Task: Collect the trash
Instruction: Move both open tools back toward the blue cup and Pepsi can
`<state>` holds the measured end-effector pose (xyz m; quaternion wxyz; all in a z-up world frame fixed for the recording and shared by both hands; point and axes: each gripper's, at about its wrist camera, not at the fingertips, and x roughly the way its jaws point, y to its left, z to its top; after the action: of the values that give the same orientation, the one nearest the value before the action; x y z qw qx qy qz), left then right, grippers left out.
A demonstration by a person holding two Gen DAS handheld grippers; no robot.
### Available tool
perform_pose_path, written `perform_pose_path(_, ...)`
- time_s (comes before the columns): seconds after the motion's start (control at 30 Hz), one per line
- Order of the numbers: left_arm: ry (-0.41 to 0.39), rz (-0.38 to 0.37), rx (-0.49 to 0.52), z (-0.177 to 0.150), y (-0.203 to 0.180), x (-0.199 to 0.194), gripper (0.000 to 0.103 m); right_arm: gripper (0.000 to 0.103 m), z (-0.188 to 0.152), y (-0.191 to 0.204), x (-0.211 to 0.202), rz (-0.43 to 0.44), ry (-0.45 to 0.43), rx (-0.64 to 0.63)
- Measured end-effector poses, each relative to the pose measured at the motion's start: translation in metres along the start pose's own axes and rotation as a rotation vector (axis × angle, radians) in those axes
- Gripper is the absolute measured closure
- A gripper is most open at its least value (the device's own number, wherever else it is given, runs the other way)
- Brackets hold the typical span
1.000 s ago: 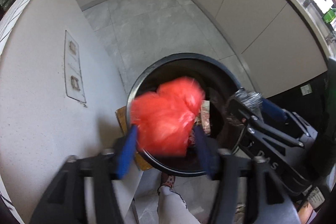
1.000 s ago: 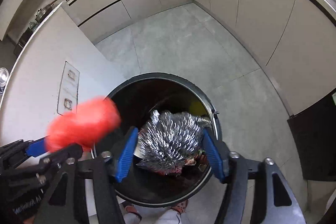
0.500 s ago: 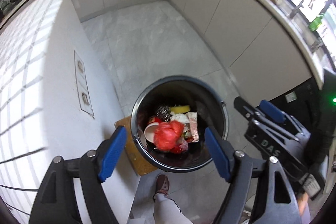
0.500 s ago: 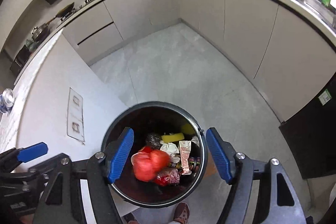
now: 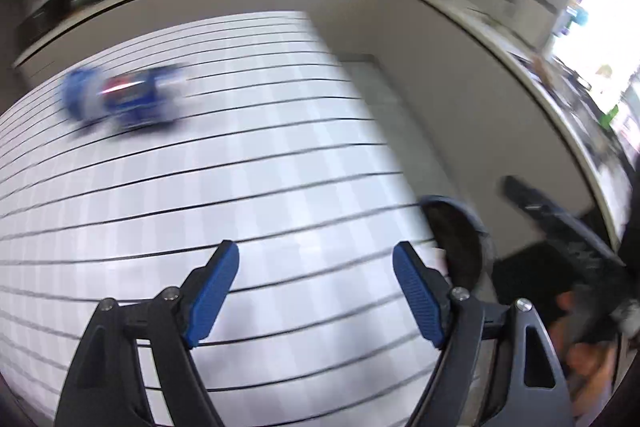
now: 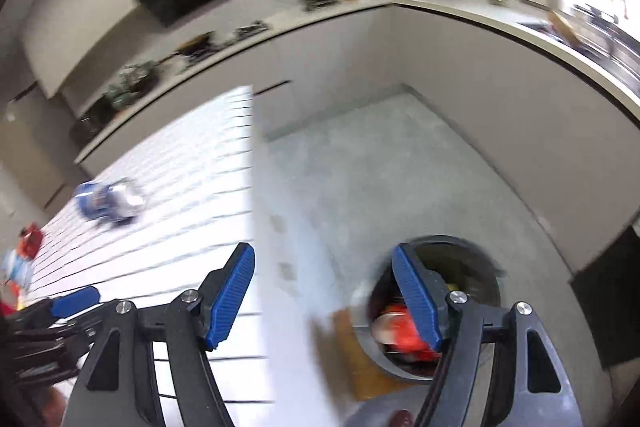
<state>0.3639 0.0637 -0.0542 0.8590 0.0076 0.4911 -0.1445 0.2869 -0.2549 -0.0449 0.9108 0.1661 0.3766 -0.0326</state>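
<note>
- Left wrist view: the left gripper (image 5: 316, 267) stands with its blue pads spread wide and nothing between them. A second ago it held a red plastic bag over the bin; half a second ago that bag was already lying among the rubbish inside. The camera has since swung up and away, so it now looks over the gridded white countertop (image 5: 248, 195).
- On that countertop, well ahead and to the left of the fingers, lies a blue can (image 5: 120, 99). It is smeared by motion blur, so whether it is crushed or whole cannot be told; it looks to be on its side.
- At the lower right of this view only a dark arc of the trash bin (image 5: 456, 239) shows, past the counter's edge, with part of the other tool beyond it.
- Right wrist view: the right gripper (image 6: 324, 287) is likewise wide apart and empty; the crumpled foil it carried a second ago has gone from it.
- The trash bin (image 6: 480, 267) sits on the floor behind the right finger, with the red bag (image 6: 404, 331) visible inside.
- The same blue can (image 6: 108, 201) lies on the countertop (image 6: 192, 227) to the left, and some red and white scraps (image 6: 24, 251) sit near the far left edge, too blurred to name.
- Judgement: both drops look finished, and the swing toward the counter suggests the can is the next piece to fetch.
</note>
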Motion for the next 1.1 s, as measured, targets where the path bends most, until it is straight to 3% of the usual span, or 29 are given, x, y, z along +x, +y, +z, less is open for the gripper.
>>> perform_pose_path(0.2, -0.008, 0.181, -0.155, -0.017, 0.144, -0.006, 0.022, 0.03, -0.019, 0.122, 0.024, 0.091, 0.015, -0.107)
perform_pose_path(0.33, -0.001, 0.242, -0.217, -0.02, 0.201, -0.003, 0.022, 0.03, -0.032, 0.183, 0.047, 0.145, 0.047, -0.154)
perform_pose_path(0.6, -0.027, 0.266, -0.236, 0.007, 0.217, 0.004, 0.022, 0.03, -0.014, 0.236, 0.092, 0.218, 0.083, -0.281)
perform_pose_path(0.7, -0.016, 0.259, -0.279, 0.013, 0.226, 0.009, 0.022, 0.029, 0.0, 0.246, 0.115, 0.255, 0.101, -0.325)
perform_pose_path(0.9, 0.005, 0.316, -0.328, 0.025, 0.242, 0.028, 0.022, 0.029, 0.019, 0.261, 0.151, 0.293, 0.116, -0.404)
perform_pose_path(1.1, -0.004, 0.34, -0.321, 0.045, 0.25, 0.036, 0.022, 0.027, 0.039, 0.267, 0.172, 0.311, 0.115, -0.421)
